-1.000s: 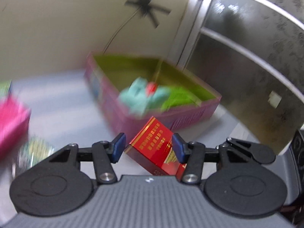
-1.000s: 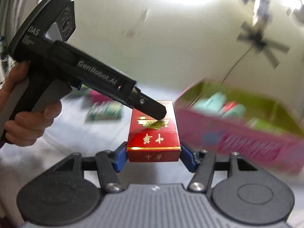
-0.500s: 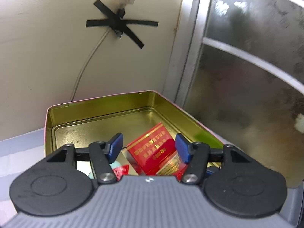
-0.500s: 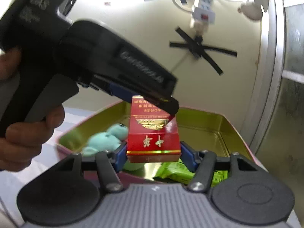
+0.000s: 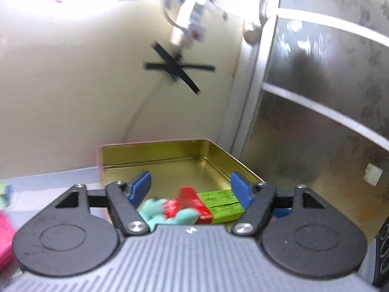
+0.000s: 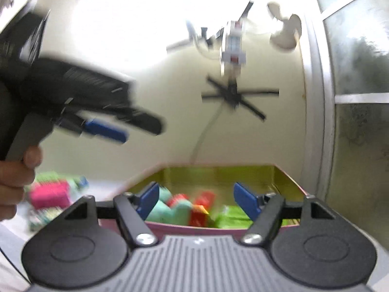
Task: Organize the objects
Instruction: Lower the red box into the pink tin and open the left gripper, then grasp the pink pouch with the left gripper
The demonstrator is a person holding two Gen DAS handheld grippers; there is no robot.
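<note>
A pink tin box (image 5: pixel 155 157) with a gold inside stands against the wall; it also shows in the right wrist view (image 6: pixel 218 228). In it lie a red cigarette pack (image 5: pixel 194 202), a green packet (image 5: pixel 223 204) and a teal soft toy (image 5: pixel 155 209). The red pack (image 6: pixel 201 211), green packet (image 6: pixel 231 216) and teal toy (image 6: pixel 167 206) also show blurred in the right wrist view. My left gripper (image 5: pixel 190 187) is open and empty above the box. My right gripper (image 6: pixel 197 199) is open and empty at the box's near wall. The left gripper (image 6: pixel 107 129) also shows raised at the left of the right wrist view.
A pink packet (image 6: pixel 48 194) and other small packets lie on the grey table left of the box. A cream wall with black tape (image 5: pixel 177 69) and a cable is behind. A metal-framed frosted glass door (image 5: pixel 316 112) stands to the right.
Both grippers have opened and let go of the red cigarette pack, which now lies in the box. Both grippers have pulled back and up.
</note>
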